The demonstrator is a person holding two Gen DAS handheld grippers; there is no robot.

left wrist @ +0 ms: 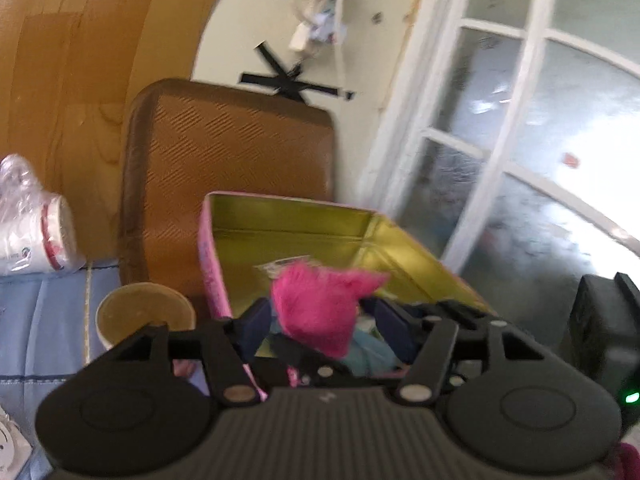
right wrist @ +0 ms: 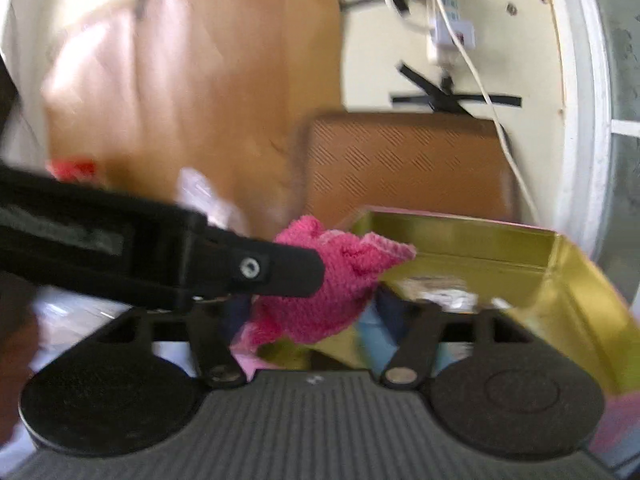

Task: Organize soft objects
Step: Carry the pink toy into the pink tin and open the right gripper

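A bunched pink knitted cloth [left wrist: 320, 312] hangs in the air over an open tin box [left wrist: 404, 248], pink outside and gold inside. My left gripper [left wrist: 324, 322] is shut on the cloth, which sticks up between its dark pads. In the right wrist view the left gripper [right wrist: 308, 276] reaches in from the left with the pink cloth [right wrist: 340, 280] at its tip. My right gripper [right wrist: 312, 314] stands open just under the cloth, at the near rim of the tin [right wrist: 568, 264]. A light blue thing and a small packet lie in the tin, partly hidden.
A paper cup [left wrist: 144, 312] stands left of the tin on blue bedding [left wrist: 44, 320]. A brown woven panel [left wrist: 228, 168] leans on the wall behind. Wrapped cups [left wrist: 36, 232] lie at the far left. A glazed door [left wrist: 520, 152] is on the right, and cables [right wrist: 448, 36] hang above.
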